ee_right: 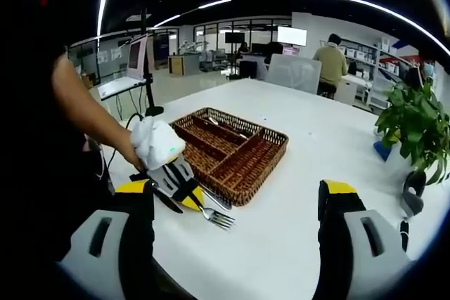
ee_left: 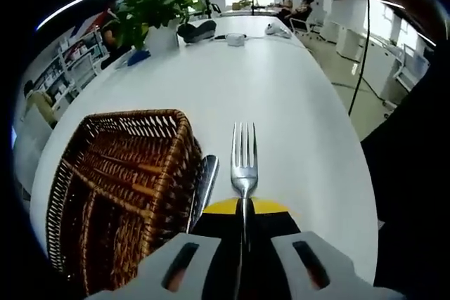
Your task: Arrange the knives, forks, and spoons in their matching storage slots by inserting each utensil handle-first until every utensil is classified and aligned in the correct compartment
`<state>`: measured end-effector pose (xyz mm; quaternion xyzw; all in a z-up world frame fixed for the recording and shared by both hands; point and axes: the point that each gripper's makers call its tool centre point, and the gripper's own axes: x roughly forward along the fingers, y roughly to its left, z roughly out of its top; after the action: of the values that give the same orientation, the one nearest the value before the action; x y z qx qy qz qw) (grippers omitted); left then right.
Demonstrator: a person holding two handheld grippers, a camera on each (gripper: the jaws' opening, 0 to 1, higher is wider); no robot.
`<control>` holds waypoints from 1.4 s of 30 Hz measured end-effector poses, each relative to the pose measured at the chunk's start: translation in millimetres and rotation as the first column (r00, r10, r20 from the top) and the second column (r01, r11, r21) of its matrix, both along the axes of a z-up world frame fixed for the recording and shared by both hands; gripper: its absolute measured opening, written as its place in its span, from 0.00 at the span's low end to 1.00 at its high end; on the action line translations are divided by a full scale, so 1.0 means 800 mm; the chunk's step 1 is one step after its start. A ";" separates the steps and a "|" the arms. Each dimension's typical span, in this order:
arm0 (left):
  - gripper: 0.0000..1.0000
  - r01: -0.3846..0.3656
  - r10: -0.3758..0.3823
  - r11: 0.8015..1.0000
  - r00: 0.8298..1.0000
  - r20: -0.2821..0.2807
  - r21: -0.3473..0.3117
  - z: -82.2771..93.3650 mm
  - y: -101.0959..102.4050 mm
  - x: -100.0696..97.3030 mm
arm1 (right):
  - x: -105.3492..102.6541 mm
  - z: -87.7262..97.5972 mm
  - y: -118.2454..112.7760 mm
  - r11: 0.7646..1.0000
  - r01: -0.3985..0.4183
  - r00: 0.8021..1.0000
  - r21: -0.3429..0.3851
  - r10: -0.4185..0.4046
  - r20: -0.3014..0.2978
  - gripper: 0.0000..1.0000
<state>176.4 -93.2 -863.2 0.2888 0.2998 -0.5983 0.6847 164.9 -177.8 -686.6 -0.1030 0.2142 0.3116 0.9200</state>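
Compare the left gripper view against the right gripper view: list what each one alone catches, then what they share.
Left gripper view alone: a dark utensil handle lying beside the basket, and a small white box far down the table.

Right gripper view alone: the open right tool, and a gloved hand holding the left tool.

Shared: the brown wicker compartment basket, the silver fork, the leafy green plant, the white table.

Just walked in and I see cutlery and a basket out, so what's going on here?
A person is sorting cutlery into a wicker tray with compartments on a white table. The left gripper is shut on a fork, tines pointing forward, beside the tray. Another utensil lies on the table against the tray's side. The right gripper is open and holds nothing, hovering back from the tray. A few utensils already lie inside it.
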 end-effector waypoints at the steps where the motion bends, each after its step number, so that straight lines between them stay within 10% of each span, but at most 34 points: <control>1: 0.02 0.008 -0.008 1.000 1.000 0.002 0.007 0.001 0.001 -0.001 | 0.000 0.000 0.000 1.000 0.000 1.000 0.000 0.000 0.001 1.00; 42: 0.00 0.137 -0.130 0.971 0.990 -0.048 0.196 0.134 0.066 -0.011 | 0.006 0.016 0.022 0.999 -0.030 0.999 0.022 0.030 0.015 1.00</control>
<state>167.9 -40.6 -756.1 0.3649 0.3498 -0.6148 0.6054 170.1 -160.5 -674.0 -0.0982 0.2024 0.3269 0.9179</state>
